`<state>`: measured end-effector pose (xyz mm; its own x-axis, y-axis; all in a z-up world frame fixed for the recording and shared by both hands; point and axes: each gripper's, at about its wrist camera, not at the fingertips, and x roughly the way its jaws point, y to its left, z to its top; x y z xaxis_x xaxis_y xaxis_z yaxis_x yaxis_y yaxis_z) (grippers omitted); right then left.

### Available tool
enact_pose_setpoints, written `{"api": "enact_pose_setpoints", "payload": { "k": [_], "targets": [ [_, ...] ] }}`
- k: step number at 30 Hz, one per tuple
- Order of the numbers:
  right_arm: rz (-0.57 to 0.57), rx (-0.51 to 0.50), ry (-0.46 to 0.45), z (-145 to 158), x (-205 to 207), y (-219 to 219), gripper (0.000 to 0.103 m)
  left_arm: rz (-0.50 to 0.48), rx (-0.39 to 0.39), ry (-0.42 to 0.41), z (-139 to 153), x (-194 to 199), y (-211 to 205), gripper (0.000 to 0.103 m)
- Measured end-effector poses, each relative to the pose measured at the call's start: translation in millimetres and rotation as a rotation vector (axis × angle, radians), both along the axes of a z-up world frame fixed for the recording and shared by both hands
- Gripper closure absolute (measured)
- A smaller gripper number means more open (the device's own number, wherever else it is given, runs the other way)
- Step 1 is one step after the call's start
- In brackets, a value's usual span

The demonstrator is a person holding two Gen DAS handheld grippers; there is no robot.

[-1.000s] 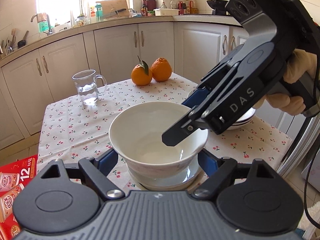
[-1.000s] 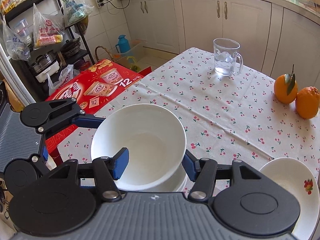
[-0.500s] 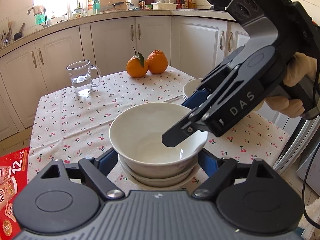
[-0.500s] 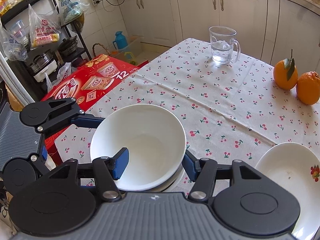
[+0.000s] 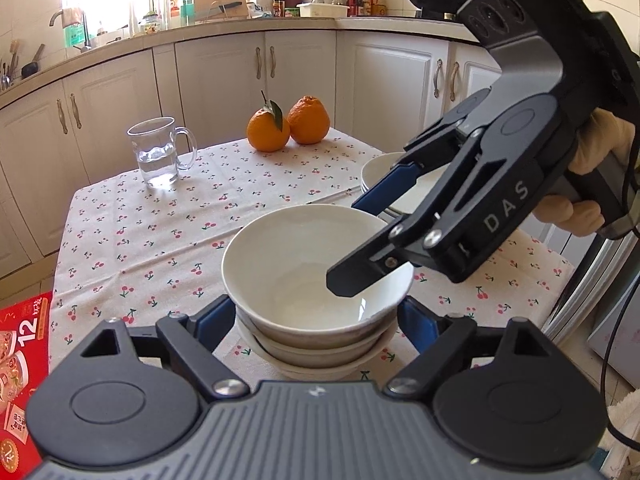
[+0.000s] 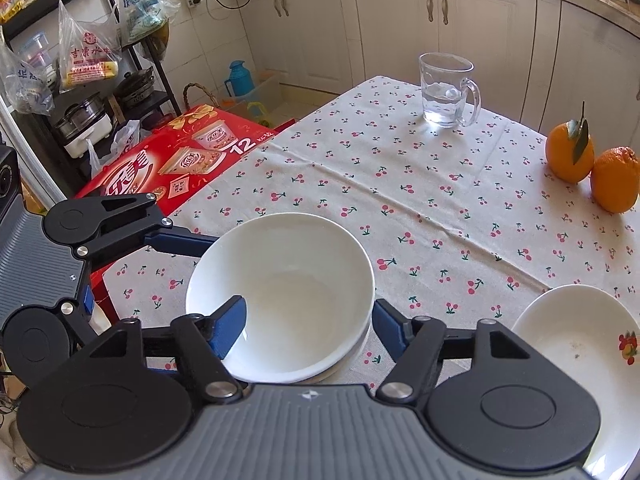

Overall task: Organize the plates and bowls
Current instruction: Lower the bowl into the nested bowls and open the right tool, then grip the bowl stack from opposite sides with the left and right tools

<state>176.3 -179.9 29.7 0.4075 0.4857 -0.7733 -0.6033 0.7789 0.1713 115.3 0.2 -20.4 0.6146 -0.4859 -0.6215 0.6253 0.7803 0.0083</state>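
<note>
A stack of white bowls [image 5: 320, 344] stands on the cherry-print tablecloth [image 5: 160, 240], with the top bowl [image 6: 288, 276] nested in it. My left gripper [image 5: 316, 320] straddles the stack, its jaws easing open and its pads right at the bowl walls. One of its fingers [image 6: 180, 240] reaches the bowl's far left side. My right gripper [image 6: 310, 326] has its jaws opening, one pad inside the top bowl and the other outside, with the rim loose between them. White plates [image 5: 380, 172] are stacked behind it, the top plate [image 6: 576, 344] bearing a fruit picture.
A glass mug of water [image 5: 158, 156] and two oranges [image 5: 288, 128] sit at the table's far side. A red carton [image 6: 172, 160] lies on the floor off the left edge. A gloved hand [image 5: 592, 184] holds the right gripper. Cabinets ring the table.
The right jaws were shut on the top bowl's rim and have now spread apart. The bowl has sunk into the stack of bowls. The left fingers have widened slightly.
</note>
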Motion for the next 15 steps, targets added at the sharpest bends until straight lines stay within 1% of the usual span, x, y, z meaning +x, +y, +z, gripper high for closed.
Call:
{"api": "enact_pose_setpoints", "payload": {
  "k": [5,6,7,10,15],
  "targets": [
    [-0.014,0.003,-0.066,4,-13,-4,0.007,-0.022,-0.009,-0.003,4,-6,5,0.014],
    [-0.019,0.009,-0.08,4,-17,-5,0.003,-0.029,-0.01,-0.003,4,-7,7,0.014],
    [-0.028,0.012,-0.096,4,-21,-7,0.002,-0.036,-0.014,0.001,4,-9,9,0.014],
    [-0.047,0.019,-0.141,2,-36,-12,0.0,-0.051,-0.017,0.017,4,-12,16,0.014],
    [-0.08,0.012,-0.211,-8,-62,-16,0.0,-0.081,0.006,0.025,0,-14,28,0.014]
  ]
}}
